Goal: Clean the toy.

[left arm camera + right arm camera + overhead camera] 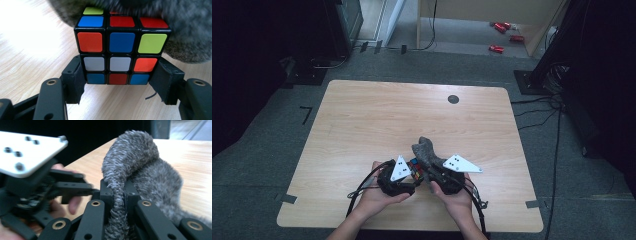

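My left claw is clamped on a scrambled puzzle cube, its pads pressing the cube's lower two rows from either side. My right claw pinches a fold of grey fuzzy cloth, jaws nearly together with the fabric squeezed between them.

The cube sits square to the left claw, one face toward its camera, its top row standing clear above the pads; being a cube, it has no long axis. The cloth rises from the right claw and arches up and away over the surface, drooping beyond; in the left gripper view it lies just behind the cube, though I cannot tell whether they touch.

From above, both claws meet near the front middle of the pale wooden surface, the cube between them. A dark round cap marks its far side. Around it lie grey carpet, black cables at right, and small red objects on the floor beyond.
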